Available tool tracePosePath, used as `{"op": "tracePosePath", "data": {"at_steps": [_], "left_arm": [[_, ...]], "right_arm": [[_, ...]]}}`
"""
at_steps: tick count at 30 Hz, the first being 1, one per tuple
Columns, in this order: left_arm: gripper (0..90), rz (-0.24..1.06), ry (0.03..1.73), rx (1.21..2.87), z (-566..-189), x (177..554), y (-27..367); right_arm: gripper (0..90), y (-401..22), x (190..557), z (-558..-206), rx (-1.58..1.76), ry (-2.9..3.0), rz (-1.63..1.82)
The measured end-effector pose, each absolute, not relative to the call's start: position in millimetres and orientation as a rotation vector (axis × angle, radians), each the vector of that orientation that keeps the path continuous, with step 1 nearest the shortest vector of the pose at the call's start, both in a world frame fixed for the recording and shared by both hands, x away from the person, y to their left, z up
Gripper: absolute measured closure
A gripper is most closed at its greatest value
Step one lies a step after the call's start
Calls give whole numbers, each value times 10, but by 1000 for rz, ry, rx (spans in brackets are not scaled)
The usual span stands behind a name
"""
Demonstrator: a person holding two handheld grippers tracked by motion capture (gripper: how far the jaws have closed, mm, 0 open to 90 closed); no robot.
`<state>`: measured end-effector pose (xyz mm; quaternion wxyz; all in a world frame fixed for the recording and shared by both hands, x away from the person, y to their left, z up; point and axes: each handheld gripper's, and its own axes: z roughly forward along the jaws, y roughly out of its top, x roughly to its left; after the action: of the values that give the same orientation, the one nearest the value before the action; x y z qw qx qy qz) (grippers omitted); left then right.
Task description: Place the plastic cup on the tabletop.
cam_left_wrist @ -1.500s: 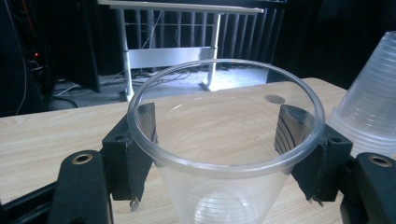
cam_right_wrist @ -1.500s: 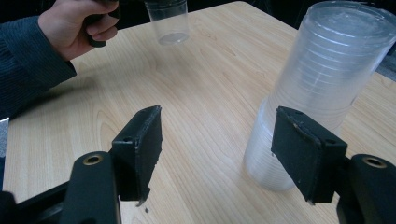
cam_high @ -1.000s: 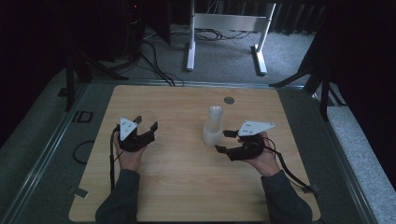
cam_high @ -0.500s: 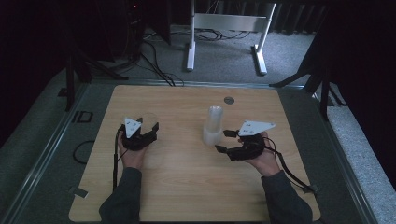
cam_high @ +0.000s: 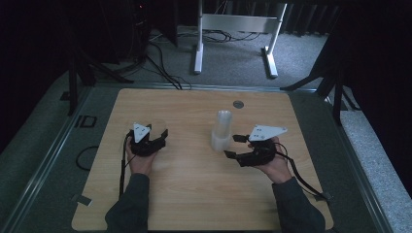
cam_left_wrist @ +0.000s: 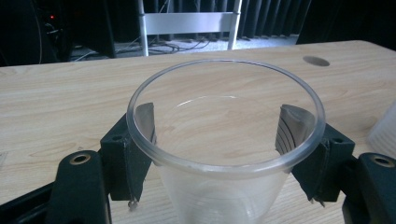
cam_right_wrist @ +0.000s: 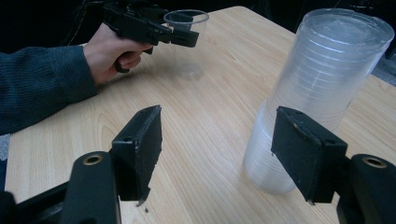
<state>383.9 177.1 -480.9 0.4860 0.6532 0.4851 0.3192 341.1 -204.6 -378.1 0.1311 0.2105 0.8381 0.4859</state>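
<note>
While my left claw [cam_left_wrist: 224,140] is loosening on the clear round plastic cup [cam_left_wrist: 224,154] between its jaws, setting it down, my open right claw [cam_right_wrist: 224,154] is waiting beside the tall stack of clear plastic cups [cam_right_wrist: 317,88].

The stack of clear cups [cam_high: 222,130] stands upright near the table's [cam_high: 194,194] middle and is the chief obstacle. Left of the stack, bare wood runs to a single clear cup [cam_left_wrist: 224,154] gripped between the jaws of the left gripper [cam_high: 154,138]. Just right of the stack the right gripper [cam_high: 234,146] hangs with jaws apart, blocking that side. Behind the stack lies bare wood with a round hole [cam_high: 238,104].
</note>
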Motion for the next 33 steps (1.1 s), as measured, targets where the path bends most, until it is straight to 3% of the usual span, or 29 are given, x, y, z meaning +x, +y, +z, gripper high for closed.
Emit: {"op": "tracePosePath", "data": {"at_steps": [20,33], "left_arm": [[282,824,1195,1661,-4890,3868,1713],[112,788,1215,1670,-4868,3855,1727]], "right_arm": [[330,-2055,3413,-3769,610,2426,1419],[329,-2051,3411,-3774,611,2426,1422]]}}
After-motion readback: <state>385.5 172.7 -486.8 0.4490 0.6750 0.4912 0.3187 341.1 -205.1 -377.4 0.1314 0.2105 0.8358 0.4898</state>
